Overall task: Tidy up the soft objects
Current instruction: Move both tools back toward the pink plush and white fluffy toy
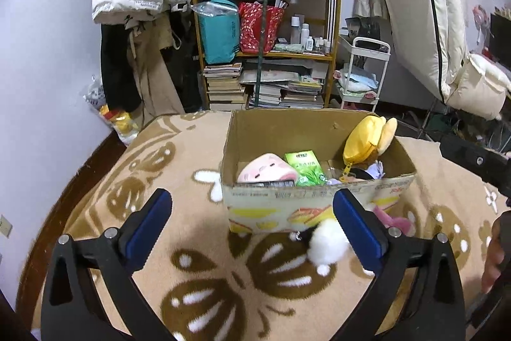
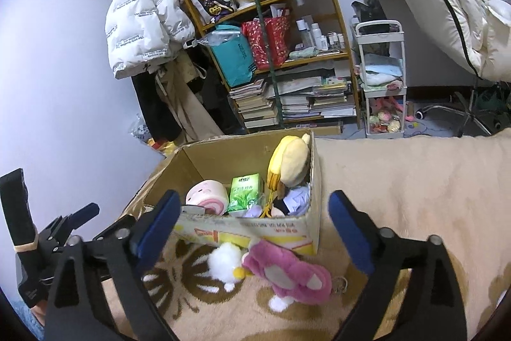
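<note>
Right now both of my tongs stand spread wide with nothing between their blue pads: the left tongs (image 1: pixel 252 224) and the right tongs (image 2: pixel 254 230) hang released above the brown-and-cream patterned blanket (image 1: pixel 179 168), both facing the cardboard box (image 2: pixel 314 181). Going from left to right in the right wrist view, a white fluffy plush (image 2: pixel 223 261) lies on the blanket just before the box's front wall, round and shaggy with a small yellow bit at its right side. Touching it on the right is a pink plush (image 2: pixel 287 267), longer than it is wide, with a pale patch on its body and a metal key ring at its far right end; its long axis runs from upper left, near the box, down to lower right. Inside the box, from left to right, sit a pink roll-shaped plush (image 2: pixel 207 195), an upright green tissue pack (image 2: pixel 246 190), and a yellow plush (image 2: pixel 292 160) leaning up against the right wall, its top rising over the rim.
</note>
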